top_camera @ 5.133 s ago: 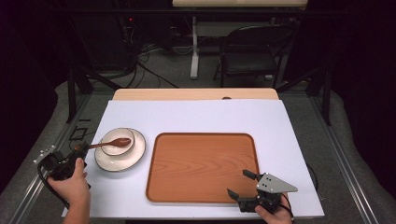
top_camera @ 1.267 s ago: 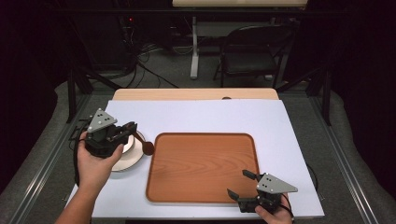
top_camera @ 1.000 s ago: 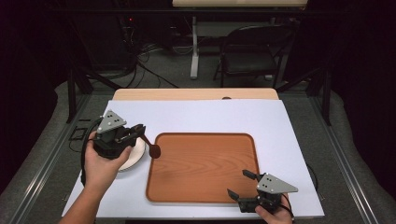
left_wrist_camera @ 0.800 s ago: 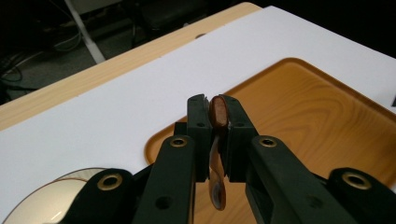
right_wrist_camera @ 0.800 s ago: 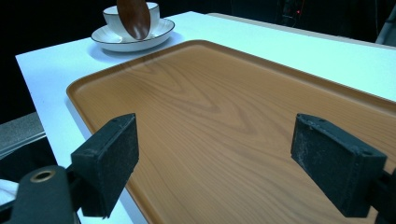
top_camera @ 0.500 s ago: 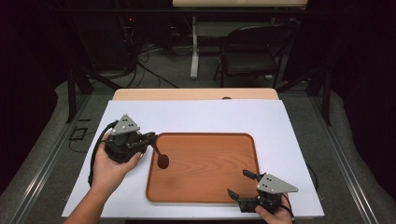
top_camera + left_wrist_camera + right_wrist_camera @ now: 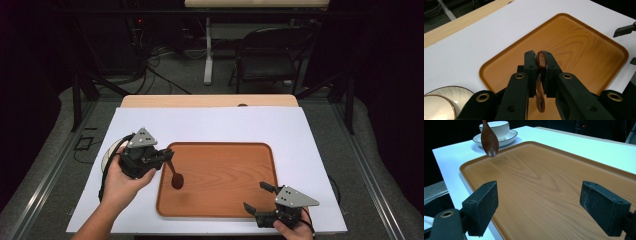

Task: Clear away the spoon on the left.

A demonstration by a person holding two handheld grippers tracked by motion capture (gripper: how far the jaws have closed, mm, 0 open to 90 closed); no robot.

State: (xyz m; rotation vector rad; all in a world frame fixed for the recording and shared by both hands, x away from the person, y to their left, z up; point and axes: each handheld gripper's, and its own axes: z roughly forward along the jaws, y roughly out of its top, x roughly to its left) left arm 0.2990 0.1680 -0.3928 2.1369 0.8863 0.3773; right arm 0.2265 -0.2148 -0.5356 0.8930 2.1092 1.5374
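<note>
Left hand-held gripper (image 7: 167,159) pinches a brown wooden spoon (image 7: 175,176) by its handle, bowl hanging down over the left part of the wooden tray (image 7: 235,165); right hand-held gripper (image 7: 257,197) rests at the tray's near right corner, pads spread, holding nothing; bowl on saucer (image 7: 499,132) sits left of tray on white surface (image 7: 210,125).
</note>
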